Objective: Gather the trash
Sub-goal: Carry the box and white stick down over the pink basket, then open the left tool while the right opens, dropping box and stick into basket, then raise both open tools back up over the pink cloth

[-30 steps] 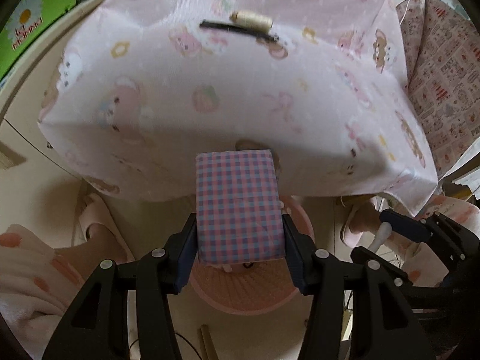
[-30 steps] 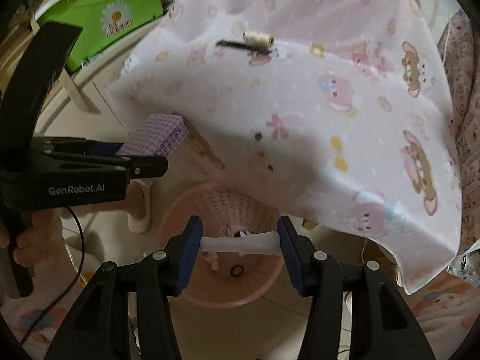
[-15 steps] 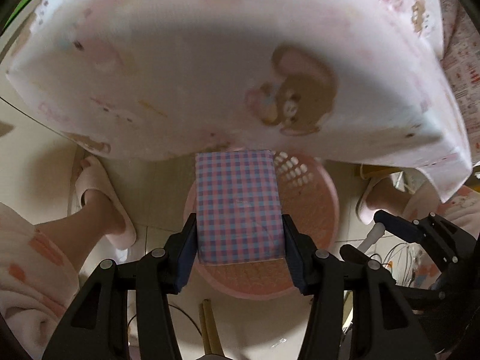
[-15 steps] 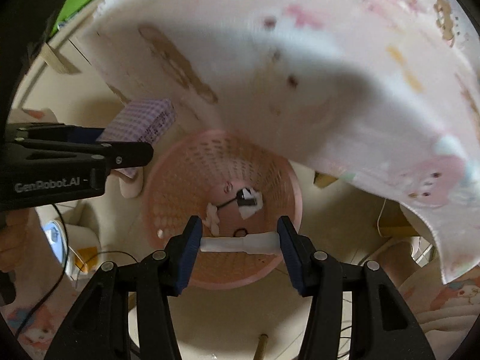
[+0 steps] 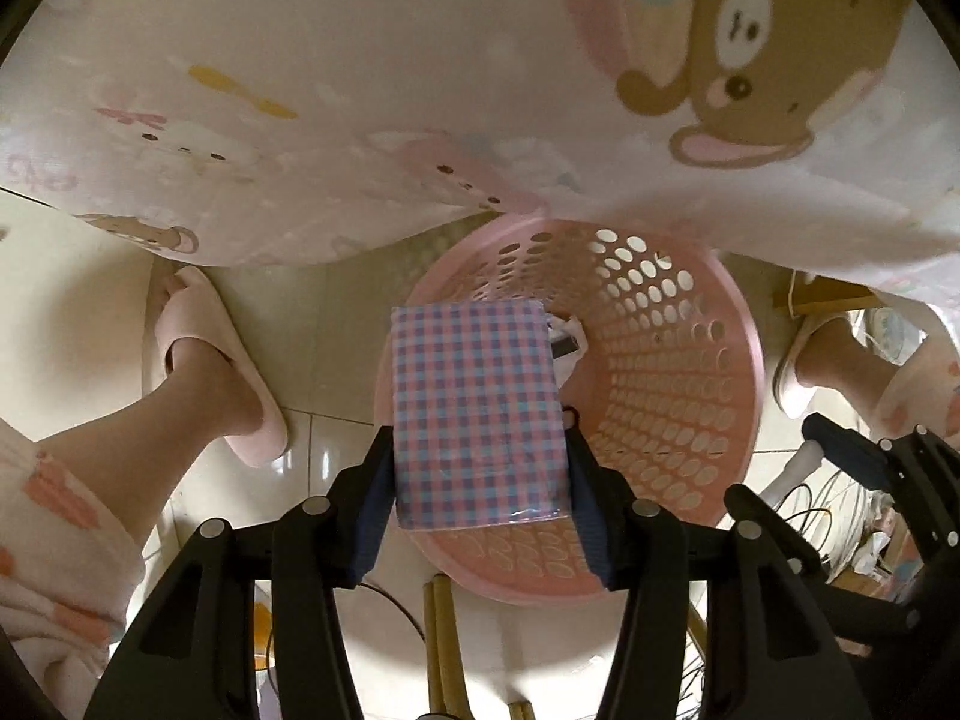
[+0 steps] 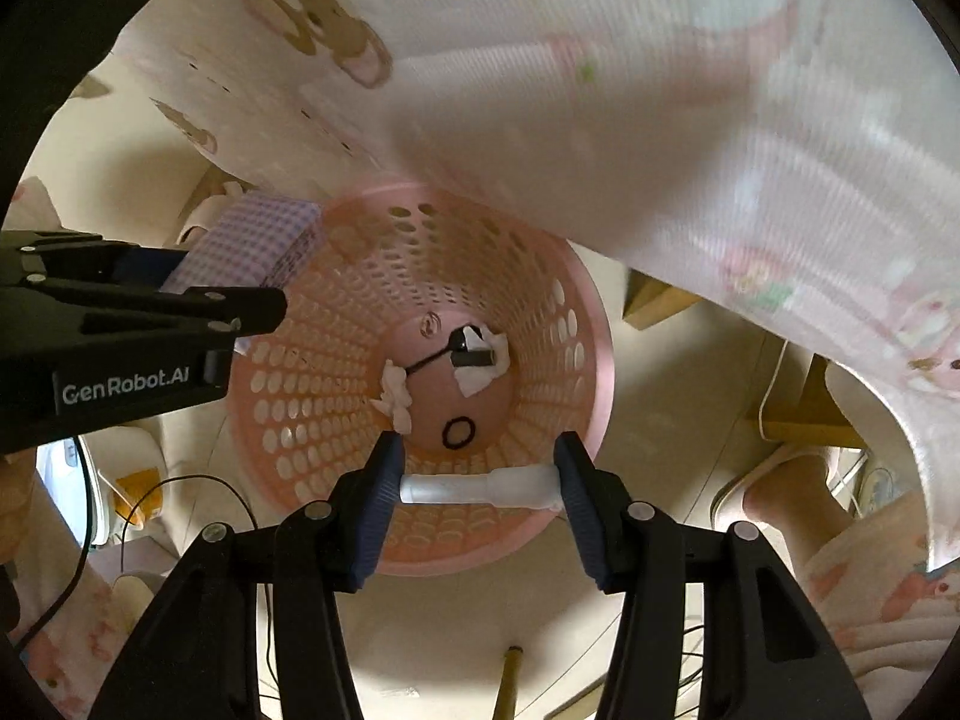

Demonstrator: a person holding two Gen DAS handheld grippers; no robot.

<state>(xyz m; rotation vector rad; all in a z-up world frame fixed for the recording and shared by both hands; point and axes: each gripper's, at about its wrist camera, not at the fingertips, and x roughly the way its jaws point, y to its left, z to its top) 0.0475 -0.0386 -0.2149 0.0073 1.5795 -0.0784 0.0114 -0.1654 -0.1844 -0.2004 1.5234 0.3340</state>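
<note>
My left gripper (image 5: 477, 480) is shut on a pink-and-blue checked packet (image 5: 477, 414), held over the left rim of a pink perforated basket (image 5: 678, 396) on the floor. My right gripper (image 6: 477, 486) is shut on a white tube (image 6: 480, 487) lying crosswise between its pads, above the near rim of the same basket (image 6: 540, 312). Both grippers point straight down. On the basket's bottom lie white paper scraps (image 6: 396, 393), a black item with a strap (image 6: 468, 354) and a black ring (image 6: 459, 432). The left gripper with its packet (image 6: 252, 246) shows at the left of the right wrist view.
A pink cartoon-print tablecloth (image 5: 420, 78) hangs over the table edge just above the basket. A person's feet in pink slippers (image 5: 216, 360) stand on the tiled floor at both sides. Wooden sticks (image 5: 441, 648) and thin cables (image 6: 180, 498) lie near the basket.
Both grippers have sunk from above the tabletop to below its edge, close over the basket. The basket now looks much larger. Each grip is unchanged.
</note>
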